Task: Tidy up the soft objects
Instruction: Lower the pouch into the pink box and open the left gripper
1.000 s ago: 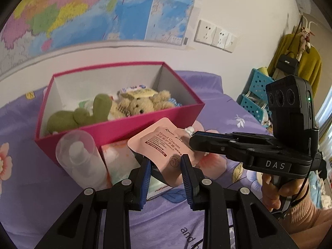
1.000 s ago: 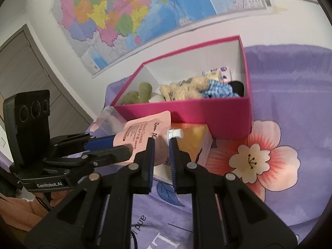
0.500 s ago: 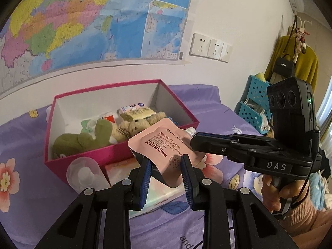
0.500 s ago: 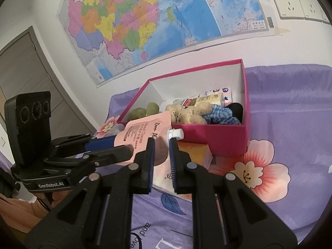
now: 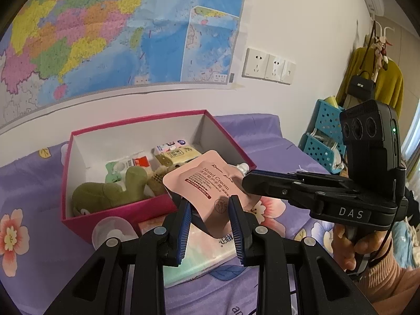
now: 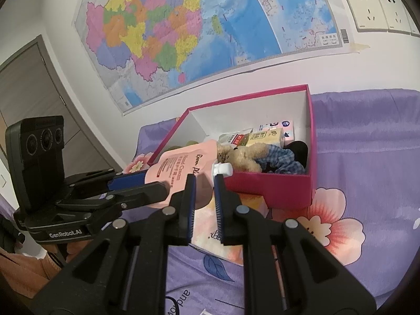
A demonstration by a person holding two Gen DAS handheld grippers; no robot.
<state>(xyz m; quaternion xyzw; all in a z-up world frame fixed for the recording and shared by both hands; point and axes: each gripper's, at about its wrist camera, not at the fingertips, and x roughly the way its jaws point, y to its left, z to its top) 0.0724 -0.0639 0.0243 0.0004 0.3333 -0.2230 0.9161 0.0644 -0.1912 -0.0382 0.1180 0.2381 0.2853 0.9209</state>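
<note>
1. The pink hand cream pouch (image 5: 210, 189) is held in the air over the near edge of the pink box (image 5: 118, 215).
2. The left gripper (image 5: 210, 210) is clamped on the pouch's lower end.
3. The right gripper (image 6: 204, 181) is closed on the pouch's edge beside its white cap (image 6: 222, 169).
4. The box's far half lies open behind the soft toys (image 5: 110, 191).

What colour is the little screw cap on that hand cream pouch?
White; the pink hand cream pouch's cap shows best in the right wrist view.
</note>
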